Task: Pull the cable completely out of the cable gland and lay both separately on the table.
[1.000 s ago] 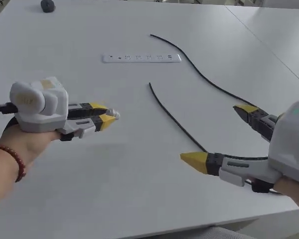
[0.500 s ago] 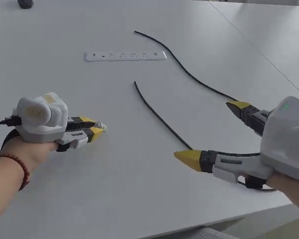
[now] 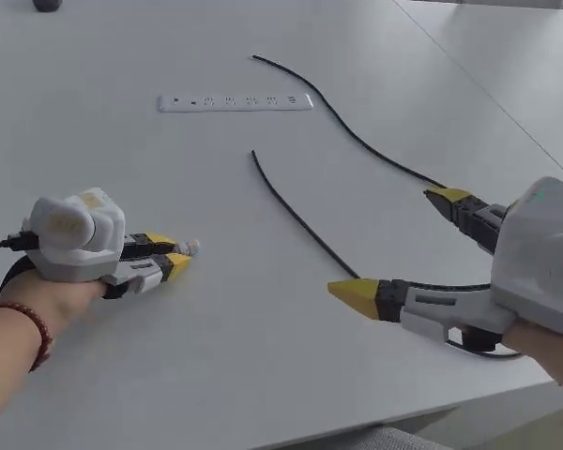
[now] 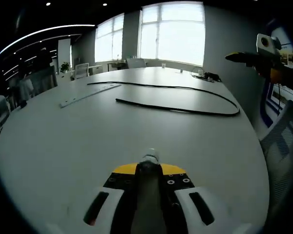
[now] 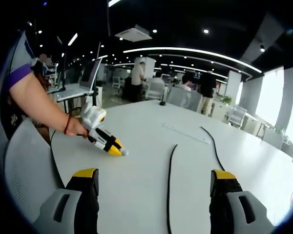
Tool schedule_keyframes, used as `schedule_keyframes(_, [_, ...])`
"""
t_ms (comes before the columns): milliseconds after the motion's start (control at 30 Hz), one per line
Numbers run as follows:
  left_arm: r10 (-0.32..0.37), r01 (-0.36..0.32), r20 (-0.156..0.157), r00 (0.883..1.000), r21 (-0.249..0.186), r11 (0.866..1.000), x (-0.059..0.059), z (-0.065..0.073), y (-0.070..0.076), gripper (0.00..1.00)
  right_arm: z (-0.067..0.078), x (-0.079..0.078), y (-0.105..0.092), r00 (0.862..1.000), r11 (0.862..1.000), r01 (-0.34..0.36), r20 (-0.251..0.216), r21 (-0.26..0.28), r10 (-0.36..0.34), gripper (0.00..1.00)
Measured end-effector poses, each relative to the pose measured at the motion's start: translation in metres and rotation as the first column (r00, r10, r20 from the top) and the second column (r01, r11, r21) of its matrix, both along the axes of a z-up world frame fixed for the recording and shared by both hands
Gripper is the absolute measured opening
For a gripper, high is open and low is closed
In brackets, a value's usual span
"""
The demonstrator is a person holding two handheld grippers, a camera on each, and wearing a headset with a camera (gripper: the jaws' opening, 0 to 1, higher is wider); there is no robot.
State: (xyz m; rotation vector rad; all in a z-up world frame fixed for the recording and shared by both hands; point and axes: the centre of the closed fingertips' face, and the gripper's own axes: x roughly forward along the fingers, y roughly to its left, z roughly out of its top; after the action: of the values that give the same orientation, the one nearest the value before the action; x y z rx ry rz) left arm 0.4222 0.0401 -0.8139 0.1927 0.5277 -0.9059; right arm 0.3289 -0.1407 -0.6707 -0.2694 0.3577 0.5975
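A small pale cable gland [image 3: 193, 247] sticks out between the yellow tips of my left gripper [image 3: 180, 256], which is shut on it low over the table at the left. In the left gripper view the gland [image 4: 149, 158] sits at the jaw tips of the left gripper [image 4: 149, 168]. The black cable [image 3: 300, 216] lies loose on the white table [image 3: 216, 356] in a long U, free of the gland. My right gripper [image 3: 399, 246] is open wide above the cable's bend, holding nothing. The right gripper view looks past the right gripper [image 5: 155, 174] to the cable [image 5: 170, 170] and the left gripper [image 5: 115, 146].
A white power strip [image 3: 235, 101] lies flat beyond the cable ends. At the table's far left corner rests a dark object [image 3: 47, 5]. The table's near edge runs just below both hands. Office chairs and people fill the room behind.
My left gripper has sunk lower toward the table and drawn nearer the person, still with the gland. The right gripper stays open in place and the cable has not moved.
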Motion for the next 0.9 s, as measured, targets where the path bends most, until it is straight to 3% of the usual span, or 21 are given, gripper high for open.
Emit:
schedule_keyframes(167, [0.006,-0.006,0.017,1.0,0.001,1.0,0.0,0.006,0.005,0.27,-0.001,-0.001,0.001,1.0,1.0,-0.003,-0.002,0.0,0.003,0.96])
schedule_keyframes(367, [0.011,-0.01,0.07,0.997,-0.024,1.0,-0.001,0.029,0.013,0.32,-0.001,-0.002,0.009,1.0,1.0,-0.018,-0.004,0.006,0.019,0.95])
schedule_keyframes(533, [0.06,-0.049,0.122,0.991,-0.097,0.994,-0.007,0.072,0.034,0.6,-0.001,-0.003,0.016,1.0,0.999,-0.031,0.0,0.025,0.031,0.95])
schedule_keyframes(667, [0.072,-0.05,0.183,0.981,-0.125,0.991,-0.017,0.104,0.053,0.64,-0.002,-0.005,0.026,0.999,0.998,-0.049,-0.001,0.041,0.049,0.94])
schedule_keyframes(767, [0.088,-0.046,0.237,0.968,-0.179,0.983,-0.033,0.139,0.067,0.73,-0.002,-0.005,0.031,0.998,0.997,-0.058,0.0,0.044,0.058,0.94])
schedule_keyframes(833, [0.11,-0.058,0.24,0.964,-0.213,0.975,-0.047,0.155,0.076,0.78,-0.001,-0.004,0.032,0.998,0.997,-0.061,0.006,0.045,0.06,0.93])
schedule_keyframes(900, [0.118,-0.063,0.254,0.96,-0.214,0.975,-0.059,0.164,0.084,0.83,0.0,-0.004,0.034,0.998,0.997,-0.063,0.008,0.05,0.063,0.93])
